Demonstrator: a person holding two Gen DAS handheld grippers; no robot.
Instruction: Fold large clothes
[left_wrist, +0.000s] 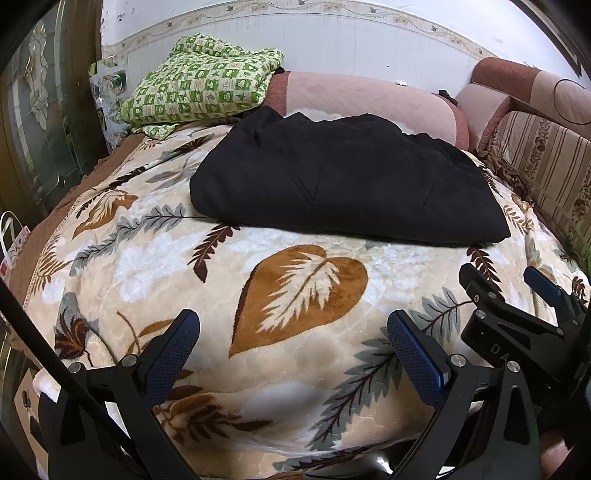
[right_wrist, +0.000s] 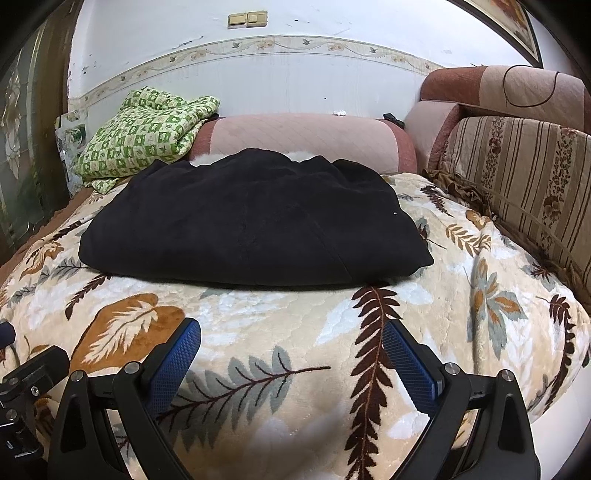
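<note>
A large black garment (left_wrist: 343, 177) lies folded into a thick rectangle on a leaf-patterned blanket (left_wrist: 295, 295). It also shows in the right wrist view (right_wrist: 251, 221), on the same blanket (right_wrist: 295, 332). My left gripper (left_wrist: 293, 328) is open and empty, held above the blanket in front of the garment. My right gripper (right_wrist: 291, 332) is open and empty too, also short of the garment's near edge. The right gripper shows at the right edge of the left wrist view (left_wrist: 517, 295).
A green checked quilt (left_wrist: 199, 85) is piled at the back left against a pink bolster (left_wrist: 369, 99). A striped sofa back (right_wrist: 517, 177) runs along the right. A white wall stands behind. A glass door (left_wrist: 40, 122) is at the left.
</note>
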